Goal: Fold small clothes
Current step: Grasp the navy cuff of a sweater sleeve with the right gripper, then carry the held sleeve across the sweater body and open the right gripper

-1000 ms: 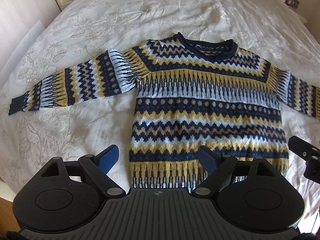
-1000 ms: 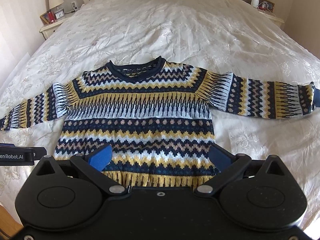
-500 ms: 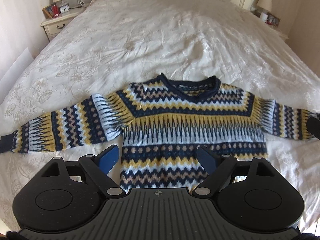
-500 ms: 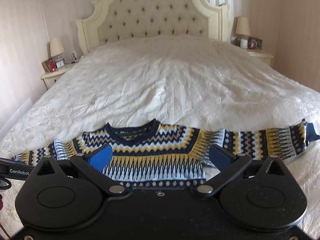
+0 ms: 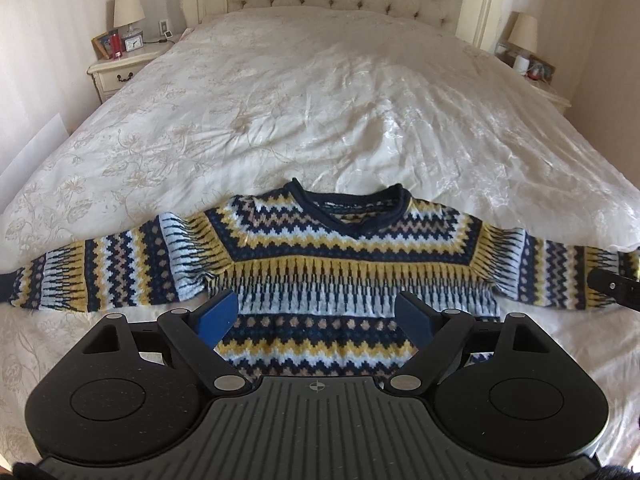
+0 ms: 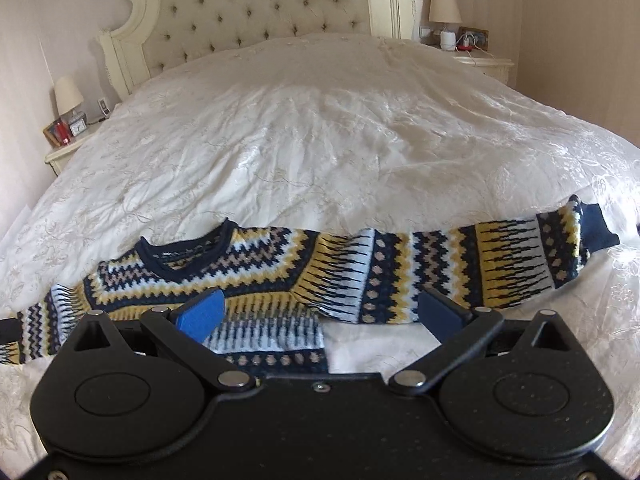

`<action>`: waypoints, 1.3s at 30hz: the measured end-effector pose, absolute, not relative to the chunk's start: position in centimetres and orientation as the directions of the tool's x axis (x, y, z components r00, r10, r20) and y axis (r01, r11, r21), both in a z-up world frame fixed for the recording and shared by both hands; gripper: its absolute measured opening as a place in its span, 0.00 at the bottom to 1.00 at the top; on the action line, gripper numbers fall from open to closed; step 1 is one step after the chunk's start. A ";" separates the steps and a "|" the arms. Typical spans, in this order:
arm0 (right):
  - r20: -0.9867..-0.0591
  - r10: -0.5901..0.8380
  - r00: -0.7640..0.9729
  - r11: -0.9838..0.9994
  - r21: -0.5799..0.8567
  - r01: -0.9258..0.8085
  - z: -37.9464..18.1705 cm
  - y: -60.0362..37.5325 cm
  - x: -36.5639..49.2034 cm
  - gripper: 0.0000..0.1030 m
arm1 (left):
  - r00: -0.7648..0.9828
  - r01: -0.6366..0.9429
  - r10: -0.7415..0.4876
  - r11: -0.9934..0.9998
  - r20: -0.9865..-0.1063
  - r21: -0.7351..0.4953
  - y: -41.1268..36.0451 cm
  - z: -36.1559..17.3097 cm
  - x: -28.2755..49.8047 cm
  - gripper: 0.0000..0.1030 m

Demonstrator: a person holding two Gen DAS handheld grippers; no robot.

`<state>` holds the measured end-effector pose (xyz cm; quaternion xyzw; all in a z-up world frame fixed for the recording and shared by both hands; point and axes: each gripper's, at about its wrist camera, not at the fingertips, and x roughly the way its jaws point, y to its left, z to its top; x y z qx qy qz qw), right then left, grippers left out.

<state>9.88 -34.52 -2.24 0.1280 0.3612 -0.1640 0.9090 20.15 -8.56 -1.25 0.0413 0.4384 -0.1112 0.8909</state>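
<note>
A small knitted sweater point(image 5: 352, 256) in navy, yellow and pale blue zigzag bands lies flat and face up on the bed, both sleeves spread out sideways, neck away from me. It also shows in the right wrist view point(image 6: 280, 276), with its right sleeve point(image 6: 500, 272) stretched to the right. My left gripper point(image 5: 316, 316) is open and empty, hovering over the sweater's lower body. My right gripper point(image 6: 320, 312) is open and empty, over the right armpit area. The right gripper's edge shows in the left wrist view point(image 5: 616, 292).
The cream quilted bedspread point(image 5: 320, 100) covers a wide bed with a tufted headboard point(image 6: 260, 12). Nightstands with lamps stand at the left point(image 5: 124, 64) and right point(image 6: 480, 60) of the bed head.
Both grippers have tilted up and pulled back toward the sweater's hem, so the headboard has come into view. The right gripper has shifted to the right, toward the sleeve. The sweater has not moved.
</note>
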 end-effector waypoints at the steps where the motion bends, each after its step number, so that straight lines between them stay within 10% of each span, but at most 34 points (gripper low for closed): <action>1: -0.713 -0.200 0.673 0.911 0.118 0.396 -2.7 -35.7 9.7 0.99 | 0.579 0.234 -0.162 0.972 -0.799 -0.027 -9.0 -1.5 20.0 0.83; 27: -0.799 -0.278 0.534 0.745 0.171 0.645 -10.5 -58.8 8.0 0.84 | 0.411 0.132 -0.036 0.991 -0.911 0.020 -15.1 -6.6 18.2 0.78; 34: -0.814 -0.286 0.505 0.753 0.136 0.644 -10.2 -59.1 10.3 0.24 | 0.413 0.130 -0.035 0.991 -0.910 0.021 -13.7 -6.8 18.6 0.78; 39: -0.792 -0.287 0.540 0.804 0.108 0.585 -7.9 -56.3 11.8 0.21 | 0.408 0.135 -0.046 0.991 -0.912 0.010 -11.4 -7.4 19.1 0.78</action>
